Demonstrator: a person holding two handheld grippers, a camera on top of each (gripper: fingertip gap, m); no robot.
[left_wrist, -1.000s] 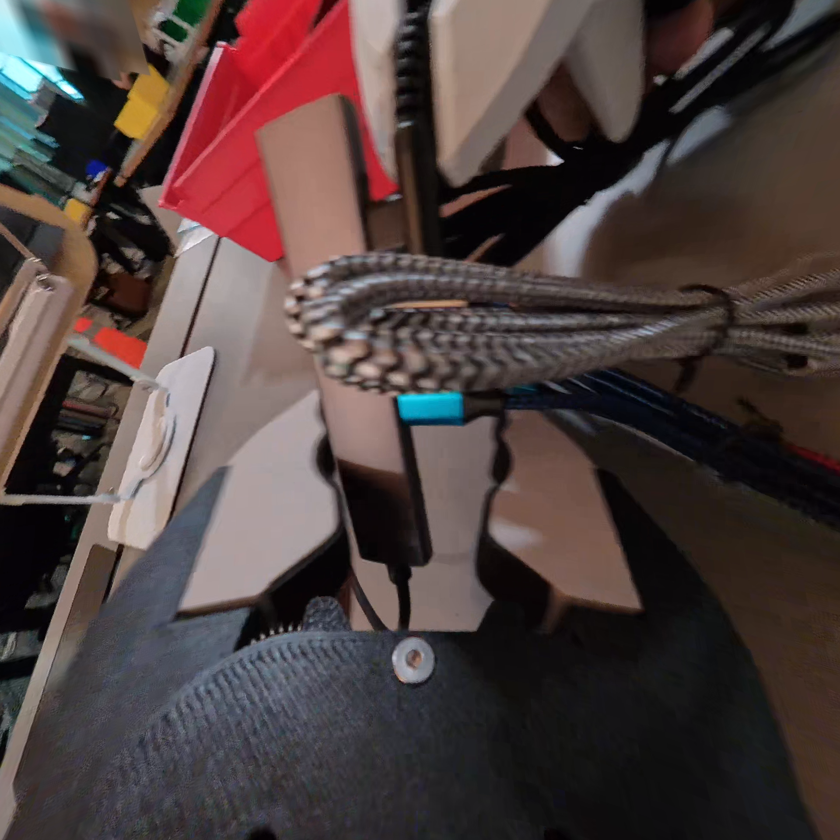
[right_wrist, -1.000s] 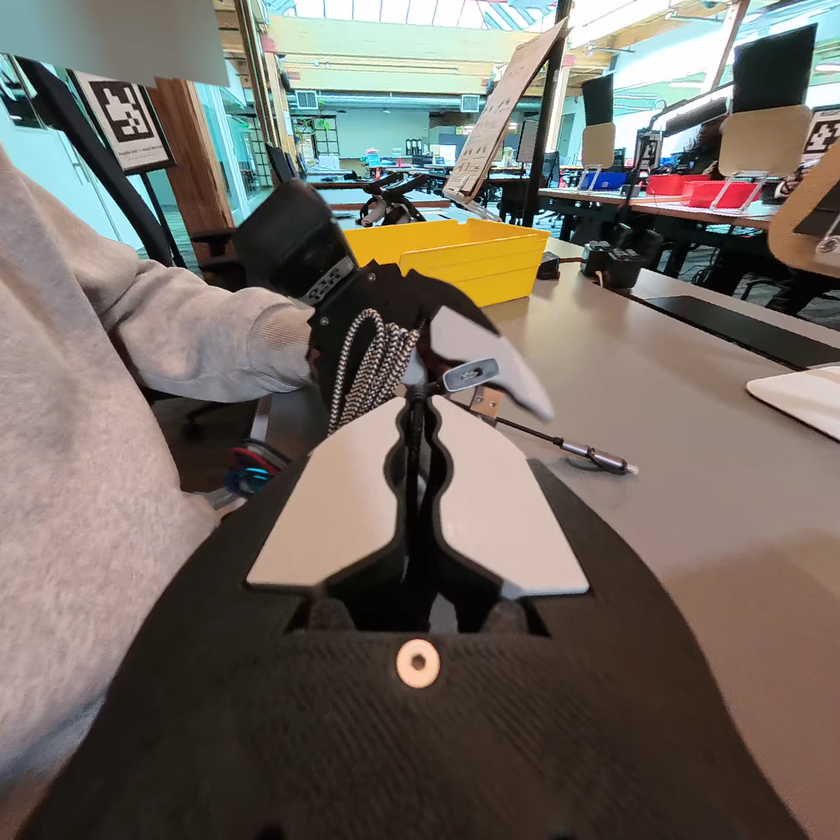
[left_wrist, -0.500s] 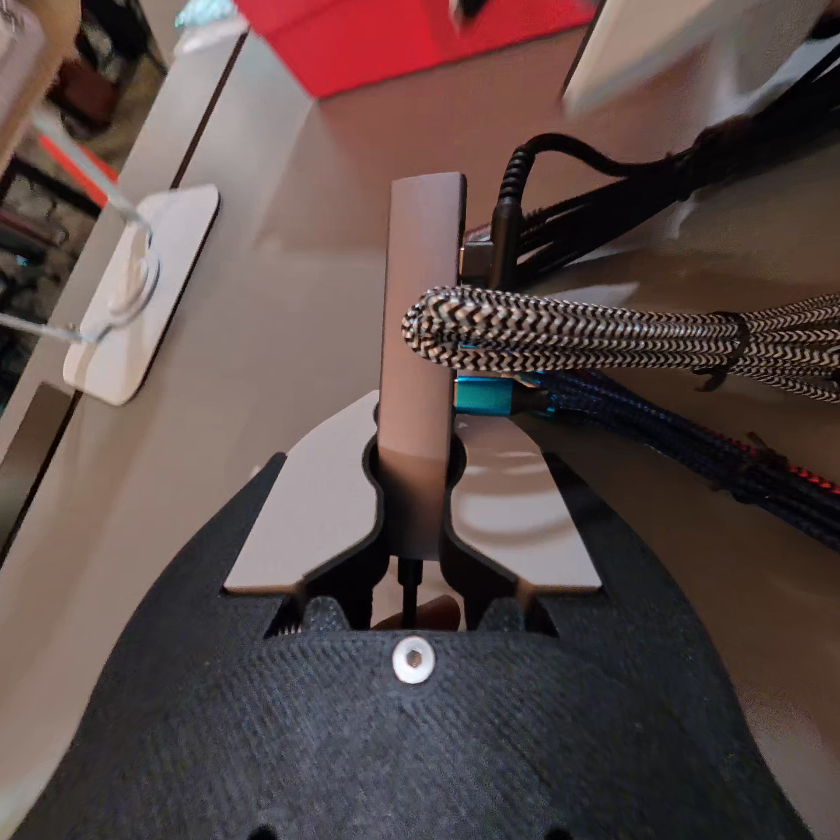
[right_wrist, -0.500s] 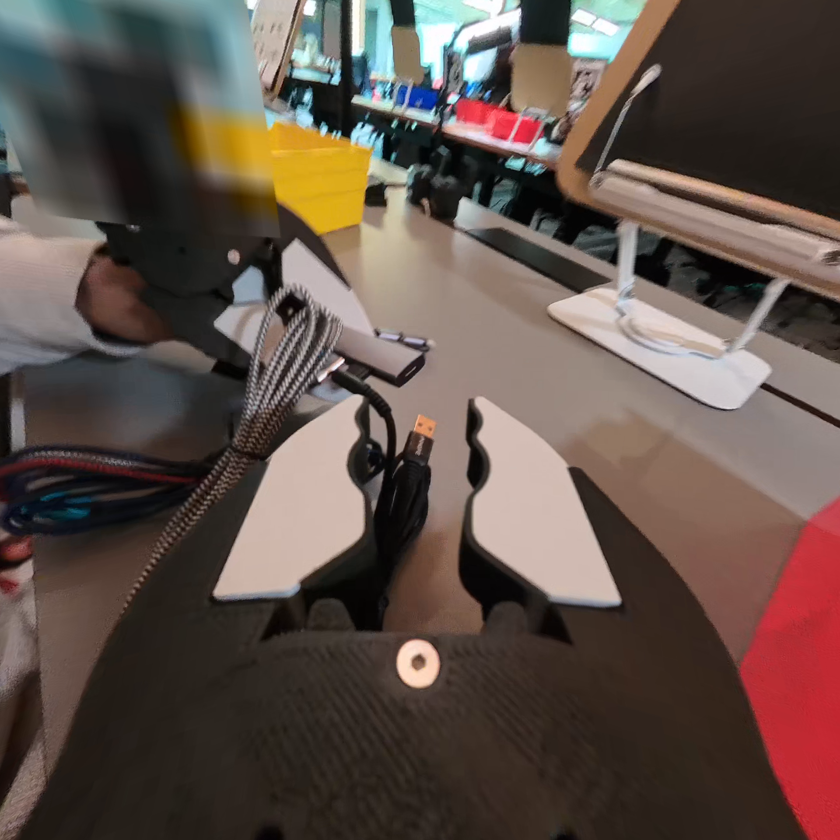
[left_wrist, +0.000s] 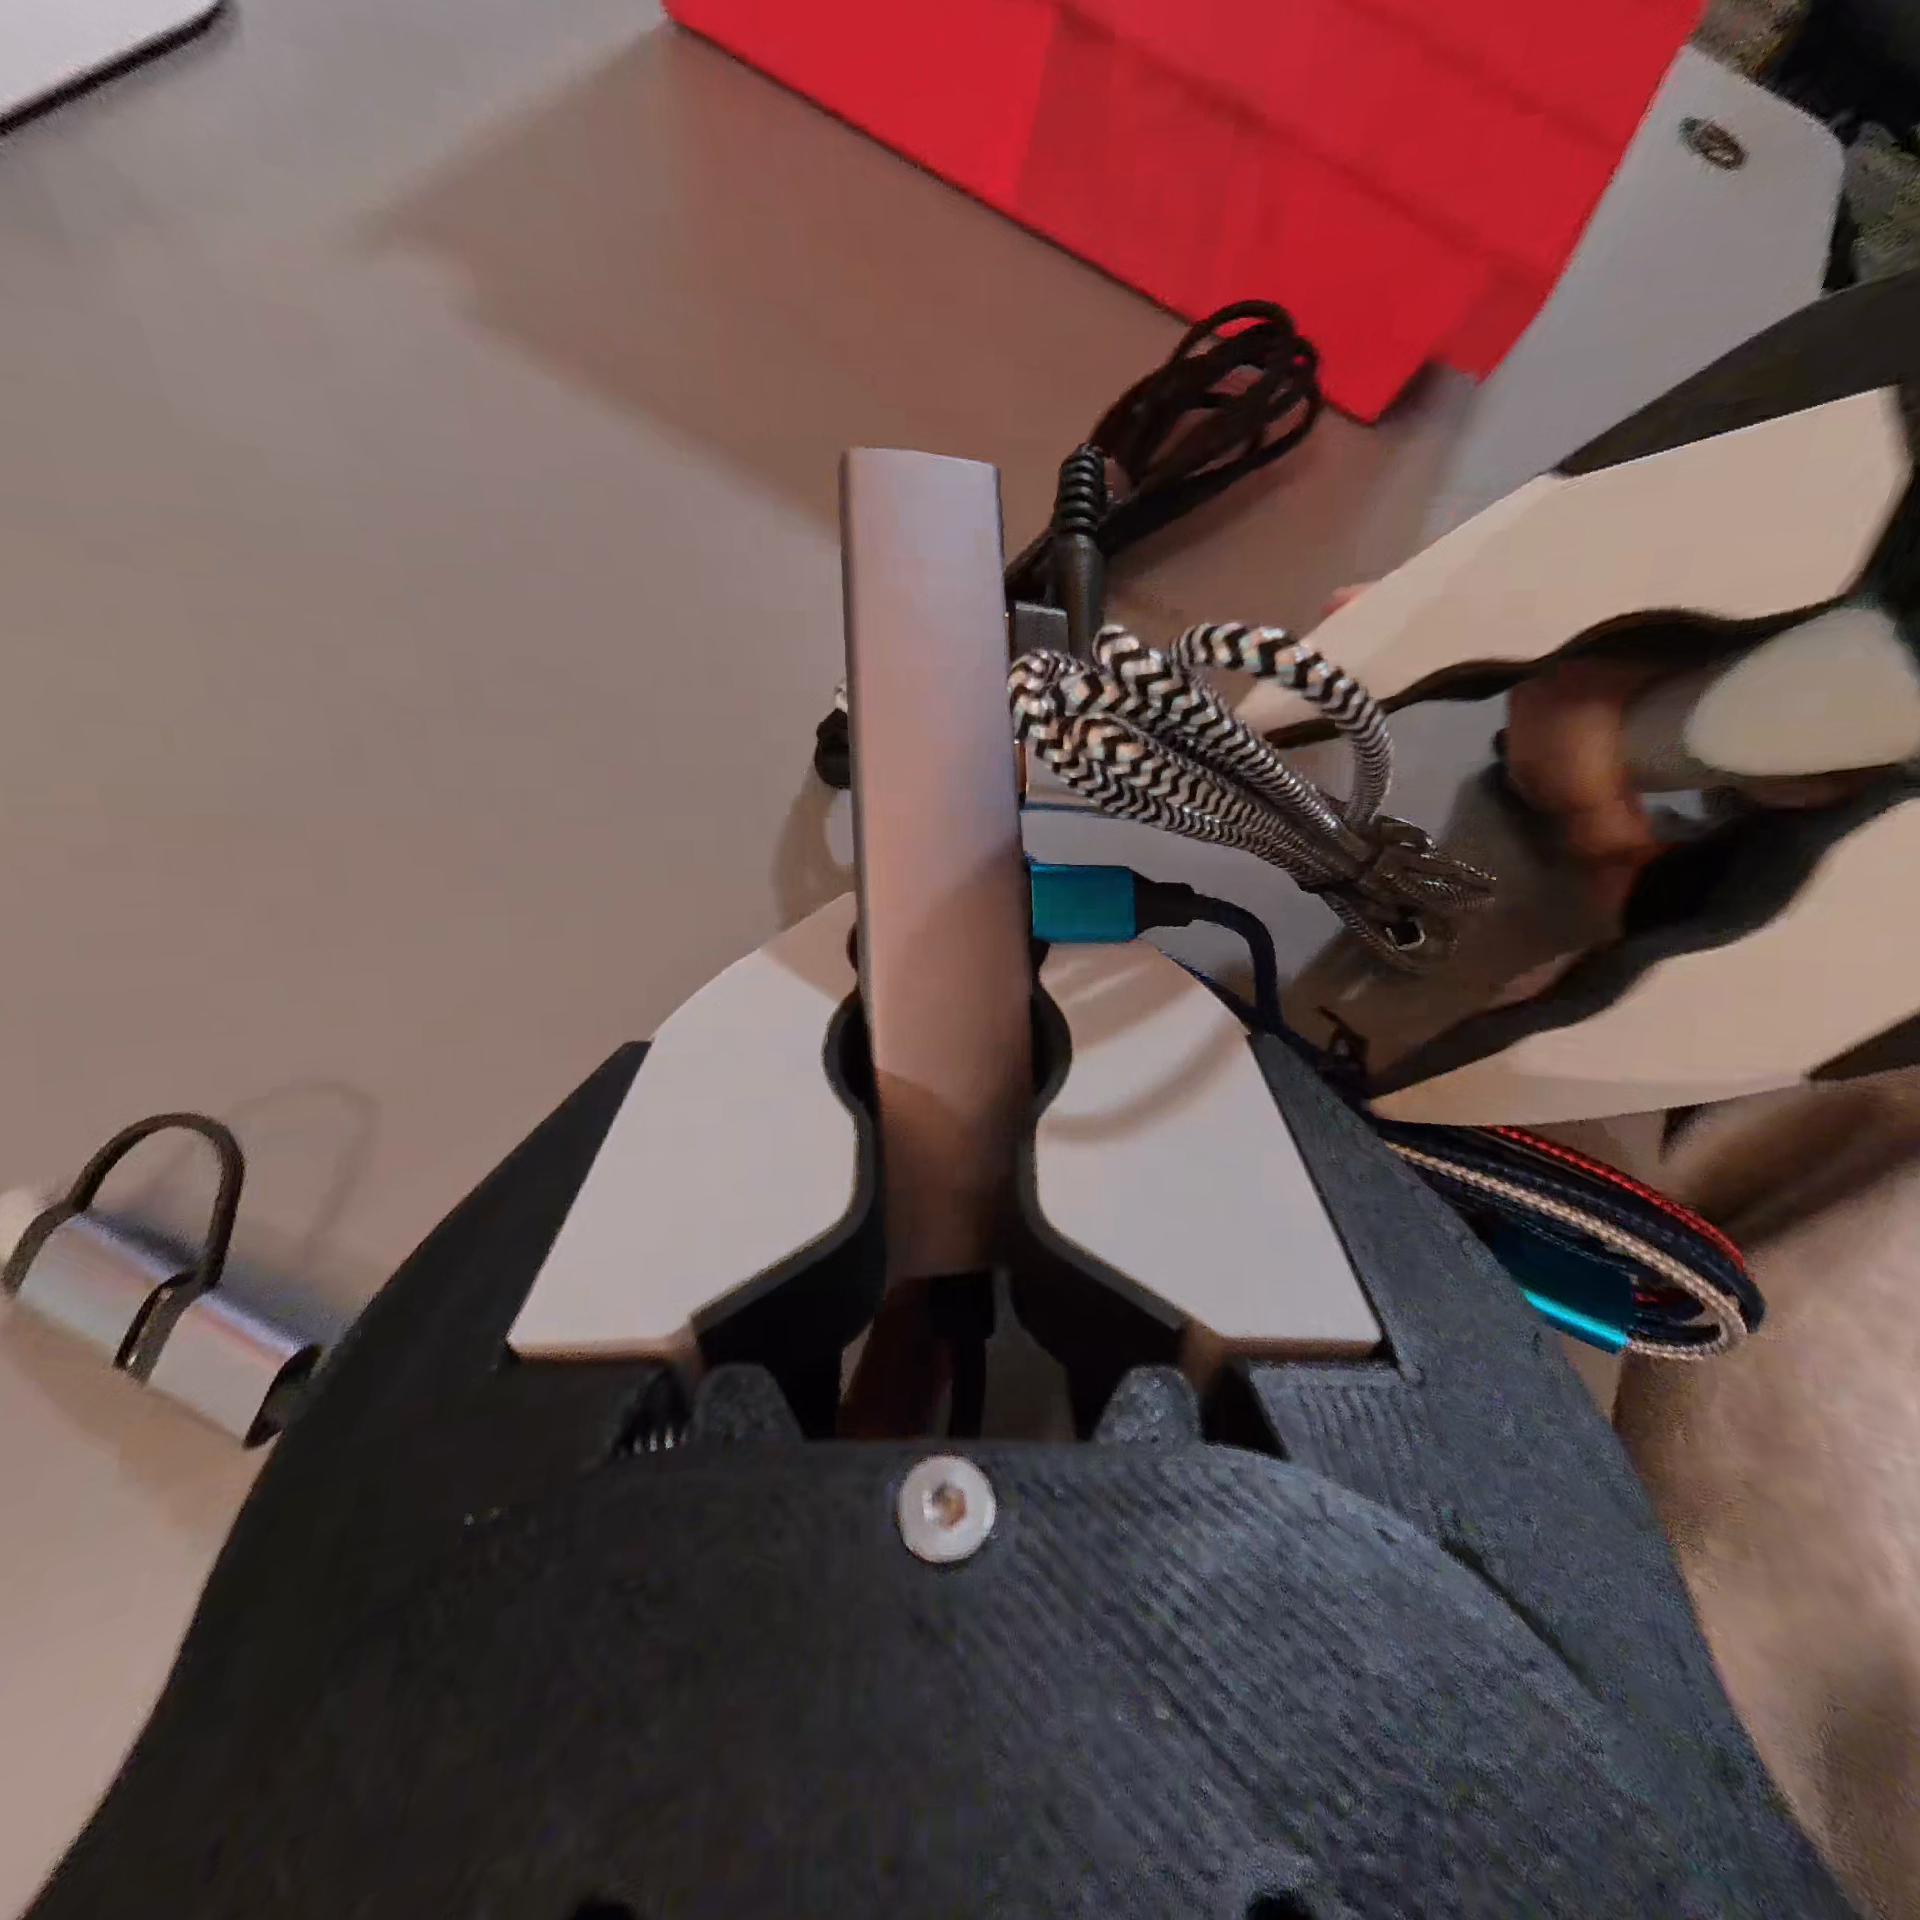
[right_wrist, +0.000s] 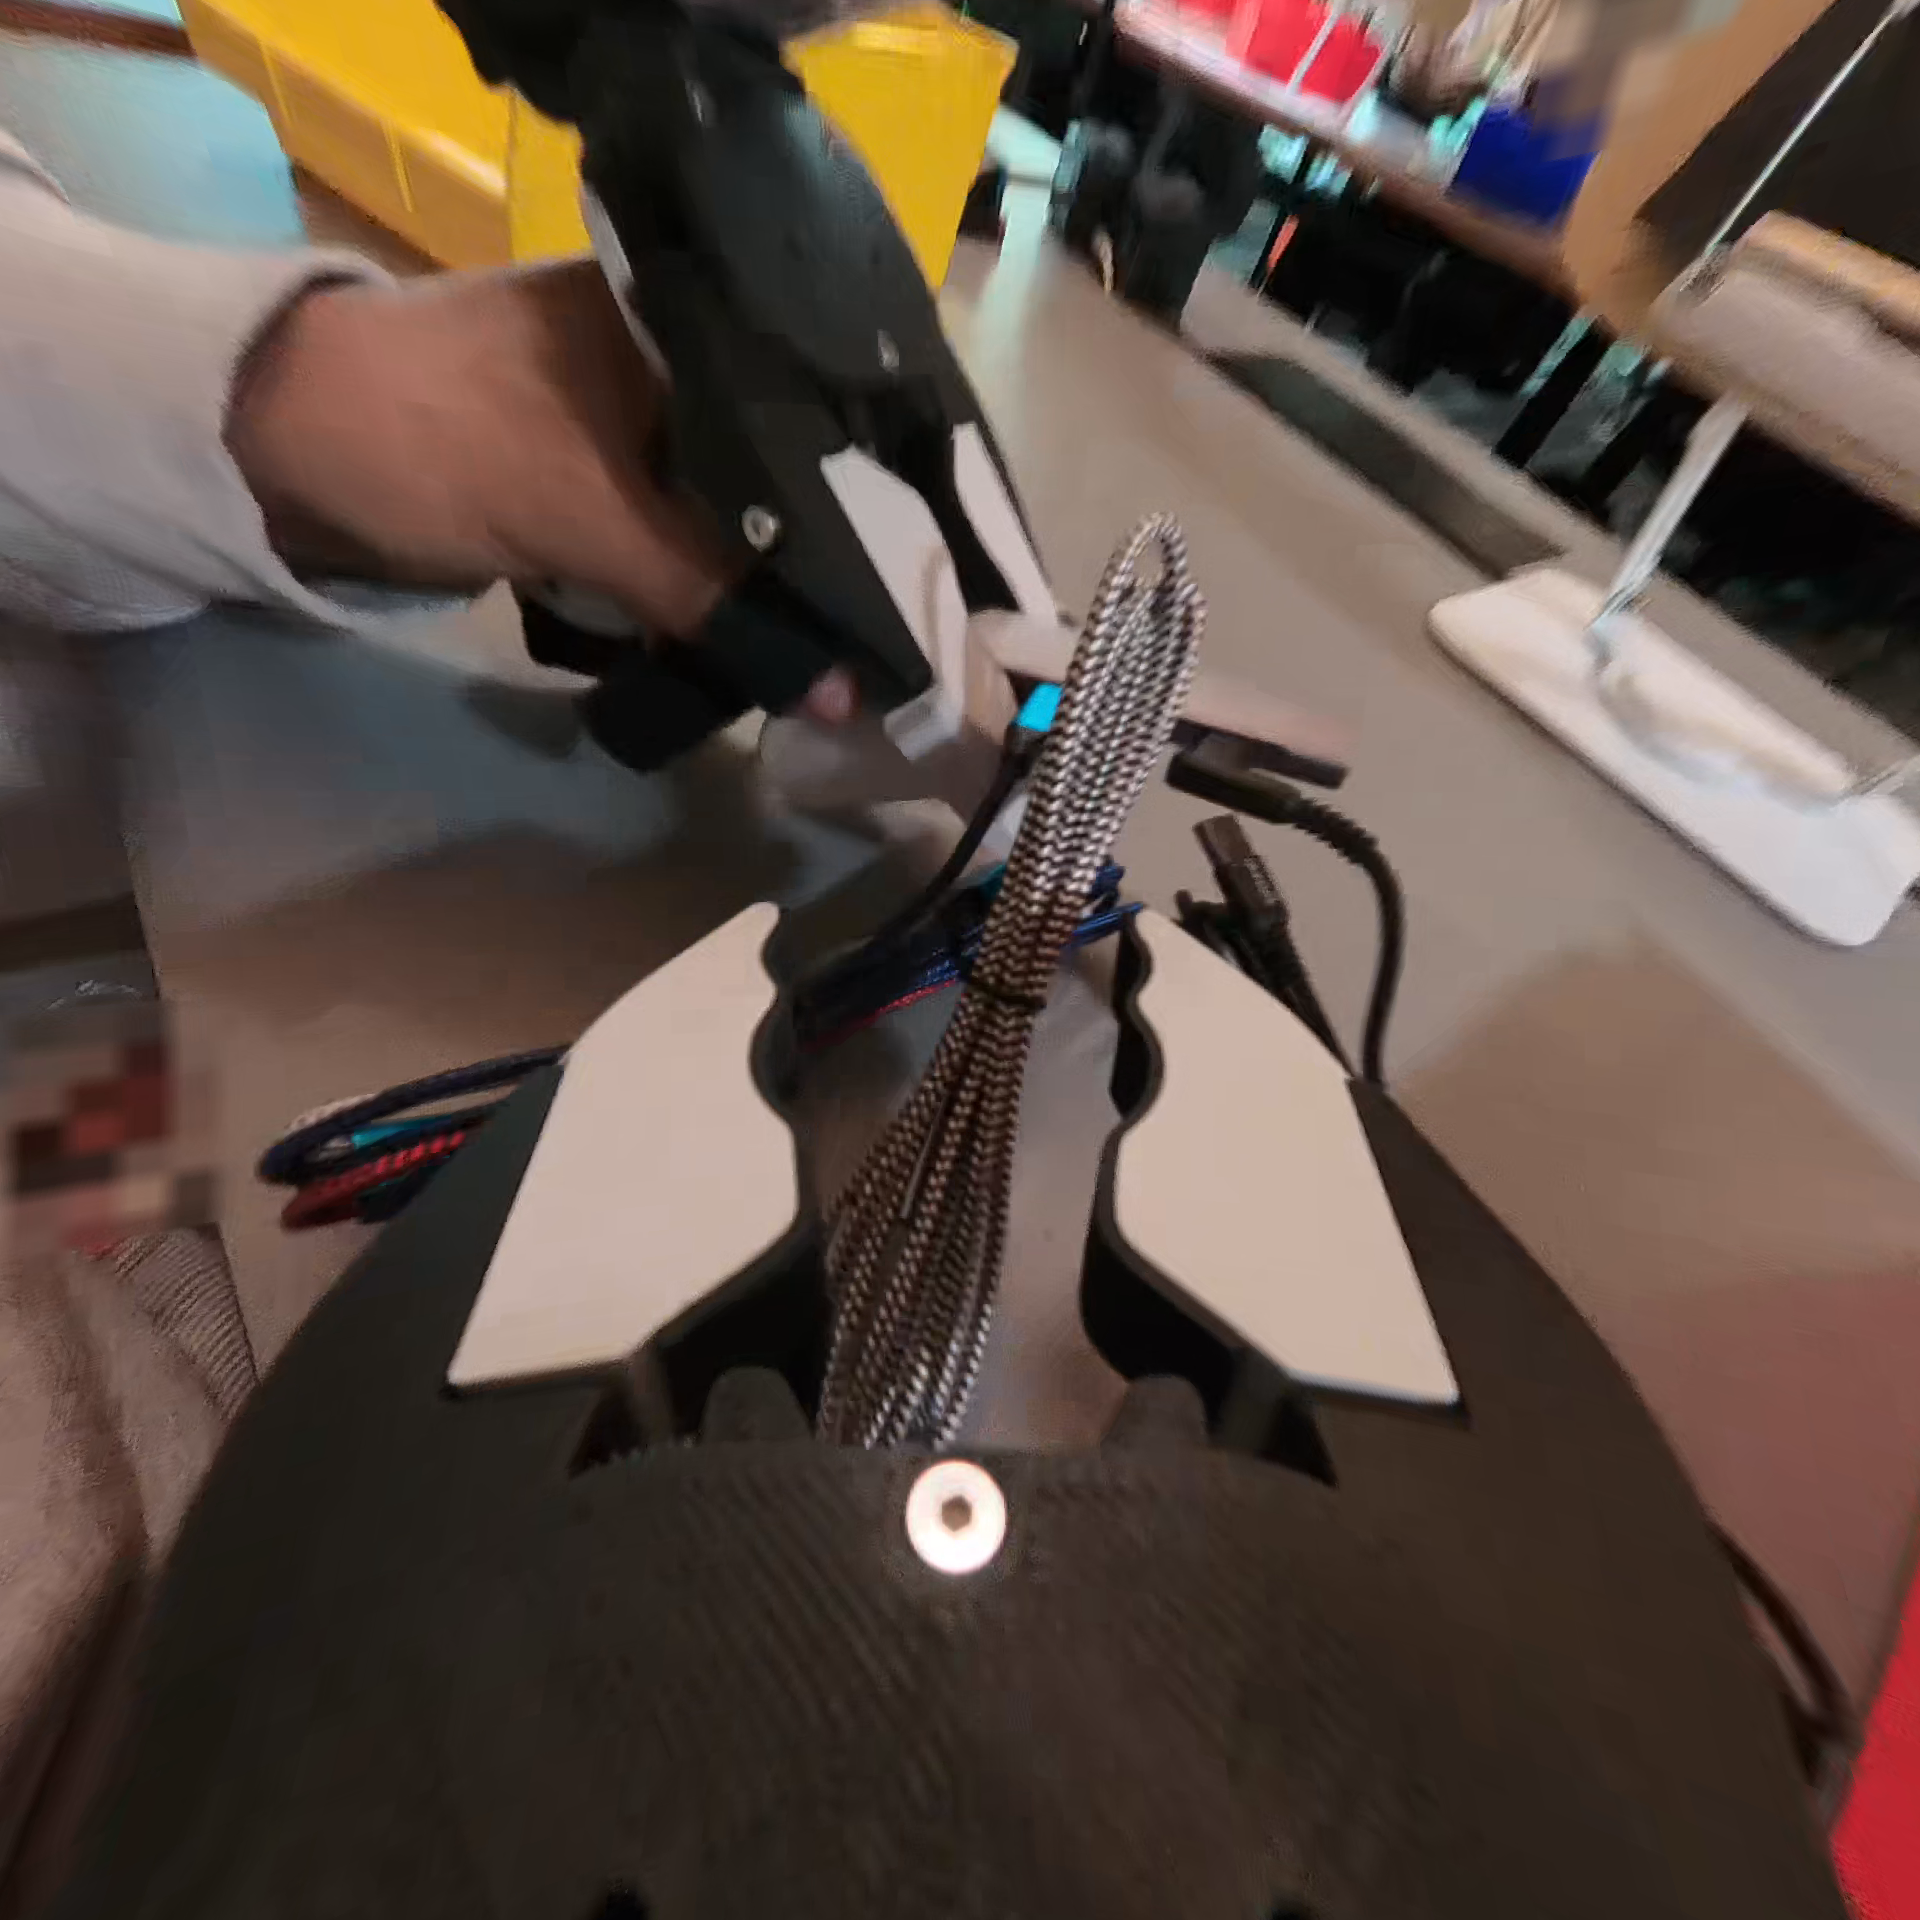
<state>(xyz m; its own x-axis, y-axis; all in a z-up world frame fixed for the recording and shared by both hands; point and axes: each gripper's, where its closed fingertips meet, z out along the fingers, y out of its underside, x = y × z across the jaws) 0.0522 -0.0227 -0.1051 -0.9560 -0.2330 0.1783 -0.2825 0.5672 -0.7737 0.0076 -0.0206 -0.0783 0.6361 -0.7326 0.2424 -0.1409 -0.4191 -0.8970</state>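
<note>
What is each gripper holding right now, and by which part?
The left gripper is shut on the grey hub, gripping its near end. The right gripper is open and holds nothing; the striped cable passes between its fingers.

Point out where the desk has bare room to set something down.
Free: the wide desk stretch left of the hub, between the red bin and the small adapter. Crowded: right of the hub, where the striped cable, black cable and right gripper bunch together.
</note>
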